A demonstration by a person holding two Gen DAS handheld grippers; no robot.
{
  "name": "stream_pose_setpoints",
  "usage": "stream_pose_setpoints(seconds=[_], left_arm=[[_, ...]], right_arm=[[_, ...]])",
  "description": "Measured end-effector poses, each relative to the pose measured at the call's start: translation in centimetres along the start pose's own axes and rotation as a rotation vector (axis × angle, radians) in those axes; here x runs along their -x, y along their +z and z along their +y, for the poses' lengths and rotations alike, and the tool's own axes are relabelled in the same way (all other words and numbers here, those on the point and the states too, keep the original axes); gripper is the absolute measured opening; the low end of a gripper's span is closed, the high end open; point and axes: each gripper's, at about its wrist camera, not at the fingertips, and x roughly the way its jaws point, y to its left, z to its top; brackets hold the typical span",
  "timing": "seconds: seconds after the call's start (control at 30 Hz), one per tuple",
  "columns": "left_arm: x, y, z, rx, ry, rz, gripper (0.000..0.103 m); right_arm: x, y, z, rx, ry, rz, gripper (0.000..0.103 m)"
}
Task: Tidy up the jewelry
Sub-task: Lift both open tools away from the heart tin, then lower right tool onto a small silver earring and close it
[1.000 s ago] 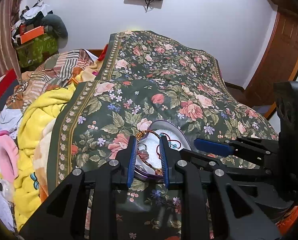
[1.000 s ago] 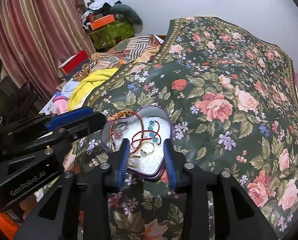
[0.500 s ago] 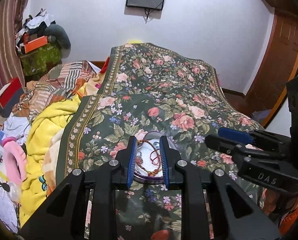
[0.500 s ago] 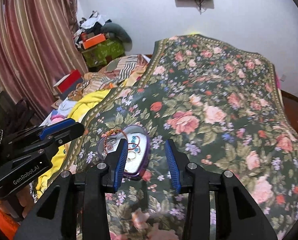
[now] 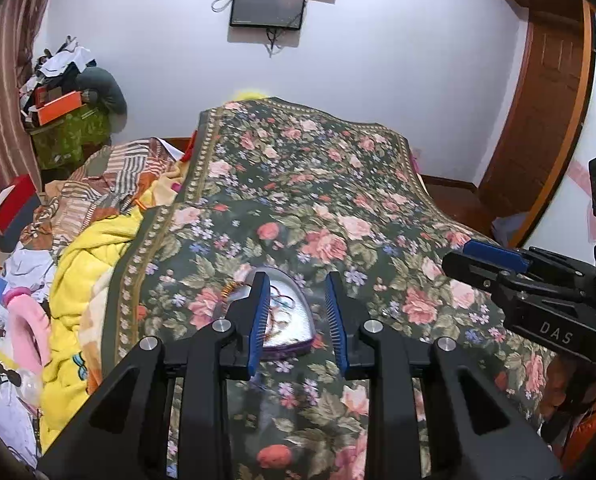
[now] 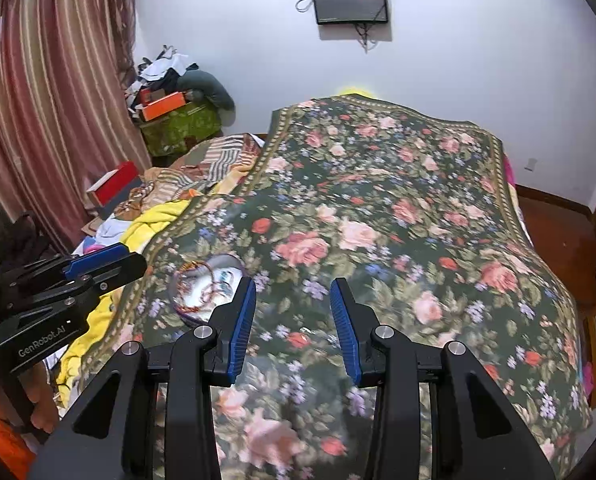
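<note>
Heart-shaped tray [image 5: 288,326] sits on the floral bedspread [image 5: 337,208], near its left border, with a tangle of jewelry [image 5: 276,312] lying in it: red cord or beaded strands, a coppery coiled piece at the rim, some blue-green beads; finer items too small to tell. Left gripper [image 5: 296,320] hangs above and behind the tray, jaws moderately apart, holding nothing; the tray shows between its blue pads. Right gripper [image 6: 292,326] is off to the tray's right over bare bedspread, jaws wide, also empty; in its view the tray [image 6: 202,292] lies left of its left finger. Judgement on handling: strands are light, limp and likely snarled together, so lifting 1 may drag others; best pinched at a free loop near the rim rather than in the knot. Small rings would be slippery against the pads. Tray looks shallow and light and rests on soft bedding, so it may tip or slide if pressed on 1 edge; steadying it by the rim seems wise
</note>
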Motion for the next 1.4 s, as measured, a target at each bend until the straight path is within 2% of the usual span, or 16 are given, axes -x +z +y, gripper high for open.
stream_pose_setpoints(seconds=[0.2, 0.53, 0.7, 1.0, 1.13, 1.17, 1.3, 1.4], left_arm=[[-1.2, -1.6, -1.5, -0.027, -0.025, 0.062, 0.028], [-6.2, -5.3, -3.3, -0.014, -0.096, 0.234, 0.028], [-7.7, -6.1, -3.9, -0.015, -0.125, 0.266, 0.028], [-9.7, -5.8, -4.2, -0.019, -0.147, 0.282, 0.028], [-10.3, -5.8, -4.2, -0.022, -0.154, 0.284, 0.028], [-10.5, -5.7, -4.3, -0.023, -0.154, 0.285, 0.028], [-10.8, -5.7, -4.6, -0.032, -0.154, 0.29, 0.028], [-10.9, -5.6, -4.7, -0.036, -0.149, 0.29, 0.028]], right_arm=[[-0.8, -1.8, -2.2, -0.027, -0.046, 0.06, 0.035], [-3.6, -4.8, -4.7, -0.052, -0.074, 0.192, 0.035], [-5.5, -5.2, -5.3, -0.068, -0.047, 0.249, 0.035], [-9.6, -5.1, -4.9, -0.005, -0.052, 0.346, 0.035], [-10.4, -5.1, -5.0, 0.006, -0.055, 0.355, 0.035], [-10.4, -5.1, -4.8, 0.014, -0.057, 0.351, 0.034], [-10.6, -5.4, -3.8, 0.078, -0.068, 0.335, 0.009], [-10.5, -5.3, -3.9, 0.076, -0.069, 0.328, 0.009]])
